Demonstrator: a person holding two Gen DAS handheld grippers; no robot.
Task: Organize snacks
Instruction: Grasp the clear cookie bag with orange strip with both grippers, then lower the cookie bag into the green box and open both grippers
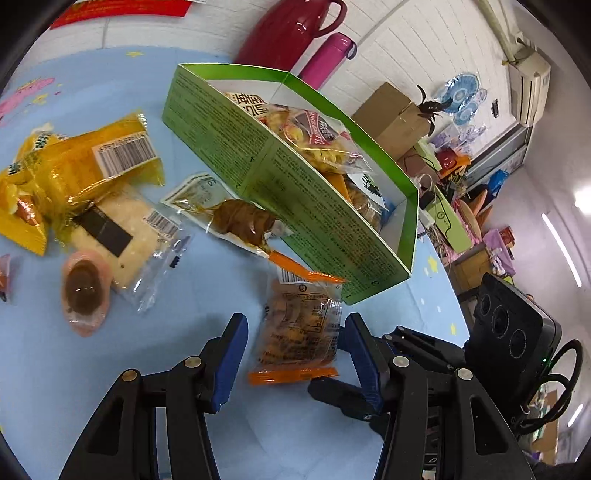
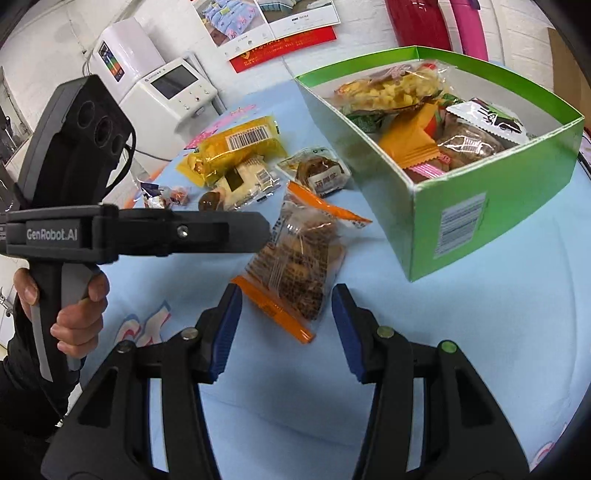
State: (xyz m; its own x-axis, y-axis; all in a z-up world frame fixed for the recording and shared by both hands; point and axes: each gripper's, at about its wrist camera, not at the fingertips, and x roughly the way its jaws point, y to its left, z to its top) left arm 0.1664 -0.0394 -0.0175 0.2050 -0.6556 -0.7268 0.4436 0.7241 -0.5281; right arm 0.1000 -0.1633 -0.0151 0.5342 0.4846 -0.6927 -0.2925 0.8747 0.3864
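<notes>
A clear snack packet with orange ends point(image 1: 301, 328) point(image 2: 299, 266) lies flat on the light blue tablecloth, just in front of the green box. My left gripper point(image 1: 299, 350) is open, its blue pads on either side of that packet. My right gripper point(image 2: 286, 326) is open too, and the packet's near orange end sits between its tips. The green cardboard box point(image 1: 295, 206) point(image 2: 491, 206) stands open and holds several wrapped snacks. Loose on the cloth are a yellow packet point(image 1: 92, 162) point(image 2: 236, 144), a seaweed rice cracker point(image 1: 118, 229) and a brown snack in clear wrap point(image 1: 240, 218) point(image 2: 317, 170).
A pink jelly cup point(image 1: 85, 291) and small candies point(image 2: 166, 195) lie further left. A red thermos point(image 1: 291, 29) and a pink bottle point(image 1: 328, 55) stand behind the box. A hand point(image 2: 74, 314) holds the left gripper's handle. The table edge point(image 1: 454, 295) runs close on the right.
</notes>
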